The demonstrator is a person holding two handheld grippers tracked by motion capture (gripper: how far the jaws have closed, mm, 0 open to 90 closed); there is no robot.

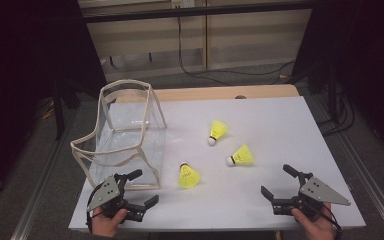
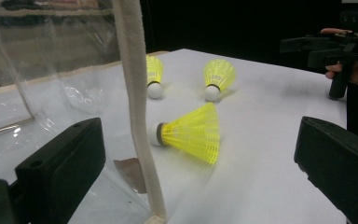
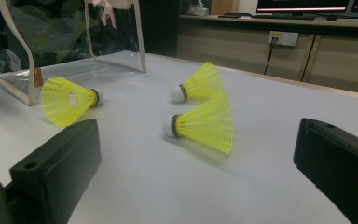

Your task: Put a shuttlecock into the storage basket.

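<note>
We look down on a white table (image 1: 280, 125) where a person holds a gripper in each hand at the near edge. Our left gripper (image 1: 139, 189) sits at the near left corner, its two black jaws spread wide with nothing between them. Just beyond it, touching or almost touching the far jaw, stands a clear plastic bag (image 1: 125, 135) with cream fabric edging, upright and open at the top, on the left part of the table. Our right gripper (image 1: 278, 182) rests at the near right corner, jaws also spread wide and empty.

Three yellow shuttlecocks lie on the table between the two grippers, all apart from each other. The nearest shuttlecock (image 1: 188, 176) lies just right of the bag's near corner, its white cork pointing away from us. The middle shuttlecock (image 1: 240, 156) lies right of centre, cork pointing left. The far shuttlecock (image 1: 217, 131) lies behind it, cork pointing toward us. In the left gripper view, the bag's cream edging (image 2: 137, 107) crosses in front of the nearest shuttlecock.
</note>
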